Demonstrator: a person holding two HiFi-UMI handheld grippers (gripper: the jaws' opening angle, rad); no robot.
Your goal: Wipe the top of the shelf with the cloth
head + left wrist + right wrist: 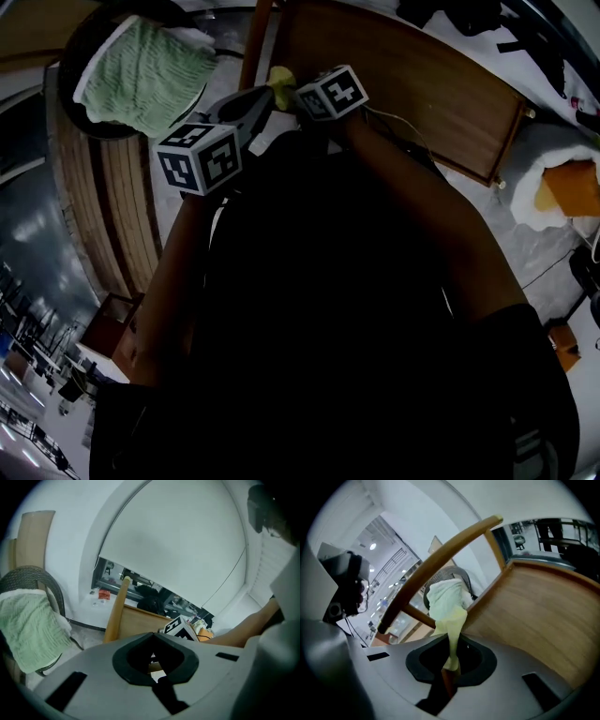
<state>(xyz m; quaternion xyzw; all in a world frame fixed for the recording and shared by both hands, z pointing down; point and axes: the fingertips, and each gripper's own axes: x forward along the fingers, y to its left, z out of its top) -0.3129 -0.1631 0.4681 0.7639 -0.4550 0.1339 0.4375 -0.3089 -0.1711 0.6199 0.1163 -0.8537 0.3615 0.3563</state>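
The right hand-held gripper (450,665) has its jaws pinched together on one corner of the cloth (447,606), a pale yellow-green one. The rest of it bunches out past the tips in a loose wad. In the head view the cloth (279,77) sits right at the near left end of the wooden shelf (403,84), just beside a slanted wooden post (255,42), but I can't tell if it's actually touching the wood (the angle is awful and the person's arms fill half the picture). In the right gripper view the shelf (543,606) fills the right side as a broad wooden panel, with the post (440,559) crossing behind the cloth. The left hand-held gripper (155,667) is closed with nothing between its jaws, held up just left of the right one and pointing the same way; you can see the right one's marker cube (180,627) just past its tips. Off to the left is a dark chair (47,581) with a green towel (28,625) draped over it, well apart from both.
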